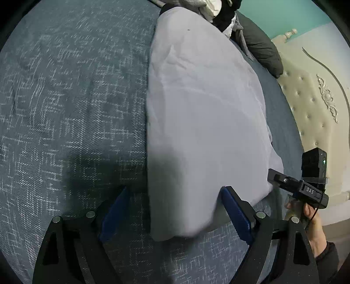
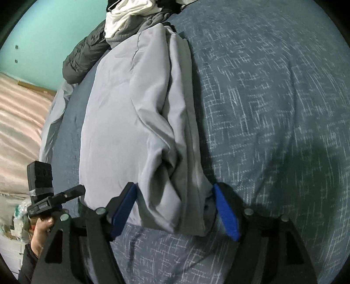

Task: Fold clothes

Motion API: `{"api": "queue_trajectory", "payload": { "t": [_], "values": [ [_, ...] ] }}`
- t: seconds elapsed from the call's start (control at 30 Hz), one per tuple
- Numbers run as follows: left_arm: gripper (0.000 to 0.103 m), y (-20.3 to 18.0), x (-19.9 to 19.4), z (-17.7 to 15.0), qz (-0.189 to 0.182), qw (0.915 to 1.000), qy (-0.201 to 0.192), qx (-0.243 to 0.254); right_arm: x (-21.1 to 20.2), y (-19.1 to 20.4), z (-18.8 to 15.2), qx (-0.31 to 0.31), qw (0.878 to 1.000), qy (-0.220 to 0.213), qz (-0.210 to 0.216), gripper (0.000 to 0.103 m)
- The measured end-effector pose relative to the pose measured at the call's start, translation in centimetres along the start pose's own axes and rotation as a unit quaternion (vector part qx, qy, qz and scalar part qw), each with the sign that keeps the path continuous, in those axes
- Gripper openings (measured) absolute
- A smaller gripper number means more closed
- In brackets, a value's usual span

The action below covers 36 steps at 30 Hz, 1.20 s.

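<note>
Grey garment [image 1: 207,122] lies folded on bed [image 1: 65,98], near end between both gaping, empty claws.

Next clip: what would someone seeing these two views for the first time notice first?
A long pale grey folded garment lies along the blue patterned bedspread, filling the middle of both views. Both hand-held grippers stand open at its near end: the left hand-held gripper over one corner, the right hand-held gripper straddling the bunched edge. A heap of unfolded clothes waits beyond.
</note>
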<state>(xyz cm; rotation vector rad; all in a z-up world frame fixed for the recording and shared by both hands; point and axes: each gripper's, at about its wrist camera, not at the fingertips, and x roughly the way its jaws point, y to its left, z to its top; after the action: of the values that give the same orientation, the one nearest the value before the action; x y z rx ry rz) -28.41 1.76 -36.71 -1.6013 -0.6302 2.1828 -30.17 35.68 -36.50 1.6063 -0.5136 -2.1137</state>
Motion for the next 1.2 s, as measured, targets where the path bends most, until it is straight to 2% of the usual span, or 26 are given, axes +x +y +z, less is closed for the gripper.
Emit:
{"api": "queue_trajectory", "payload": {
  "t": [0.03, 0.1, 0.23, 0.33, 0.4, 0.43, 0.47, 0.5, 0.53, 0.67, 0.73, 0.83, 0.9, 0.97, 1.03, 1.2],
  "values": [
    [0.080, -0.3, 0.2, -0.1, -0.009, 1.0000, 0.003, 0.000, 0.1, 0.1, 0.1, 0.000, 1.000, -0.001, -0.001, 0.075],
    [0.080, -0.6, 0.4, -0.2, -0.005, 1.0000, 0.001, 0.006, 0.2, 0.3, 0.3, 0.006, 1.000, -0.004, 0.000, 0.074],
    [0.080, -0.1, 0.8, 0.0, -0.021, 0.9998, -0.003, -0.005, 0.9, 1.0, 0.2, -0.013, 1.000, 0.006, -0.005, 0.073],
    [0.080, -0.6, 0.9, 0.2, -0.013, 0.9999, -0.008, 0.007, 1.5, 0.6, 0.5, -0.001, 1.000, 0.002, 0.002, 0.074],
    [0.076, -1.0, 0.7, 0.1, -0.006, 0.9998, -0.010, 0.013, 1.8, 0.9, 0.8, 0.000, 1.000, 0.000, -0.005, 0.073],
    [0.068, -1.1, 0.5, 0.1, -0.007, 0.9998, -0.011, 0.016, 1.8, 1.4, 0.7, -0.009, 1.000, -0.002, -0.017, 0.066],
    [0.065, -1.2, 0.3, 0.0, -0.009, 0.9997, -0.013, 0.019, 1.7, 2.0, 0.6, -0.020, 1.000, -0.004, -0.016, 0.058],
    [0.065, -1.3, 0.0, 0.0, -0.011, 0.9996, -0.015, 0.022, 1.5, 2.6, 0.5, -0.031, 0.999, -0.006, -0.013, 0.043],
    [0.065, -1.2, 0.1, 0.0, -0.013, 0.9997, -0.012, 0.019, 1.4, 3.2, 0.5, -0.043, 0.999, -0.008, -0.011, 0.040],
    [0.071, -0.9, 1.0, 0.4, -0.025, 0.9997, -0.005, 0.007, 1.8, 3.3, 0.6, -0.045, 0.999, -0.009, -0.016, 0.040],
    [0.073, -1.6, 1.2, 0.3, -0.018, 0.9996, -0.007, 0.019, 2.3, 3.0, 0.7, -0.031, 0.999, -0.012, -0.014, 0.045],
    [0.073, -2.4, 1.4, 0.0, -0.004, 0.9992, -0.015, 0.038, 2.7, 3.1, 0.5, -0.028, 0.999, -0.024, -0.017, 0.043],
    [0.068, -2.7, 1.1, -0.1, 0.000, 0.9992, -0.020, 0.036, 2.8, 3.6, 0.3, -0.039, 0.998, -0.035, -0.025, 0.038],
    [0.055, -3.3, 0.5, -0.1, 0.009, 0.9987, -0.027, 0.041, 3.2, 5.0, 0.3, -0.055, 0.997, -0.045, -0.036, 0.029],
    [0.046, -4.3, -0.2, -0.1, 0.024, 0.9975, -0.036, 0.056, 2.6, 6.3, 0.3, -0.080, 0.994, -0.058, -0.049, 0.022],
    [0.041, -5.8, -3.4, 1.4, 0.042, 0.9931, -0.062, 0.091, 0.1, 9.2, 0.9, -0.116, 0.987, -0.097, -0.050, 0.019]
  ]
}}
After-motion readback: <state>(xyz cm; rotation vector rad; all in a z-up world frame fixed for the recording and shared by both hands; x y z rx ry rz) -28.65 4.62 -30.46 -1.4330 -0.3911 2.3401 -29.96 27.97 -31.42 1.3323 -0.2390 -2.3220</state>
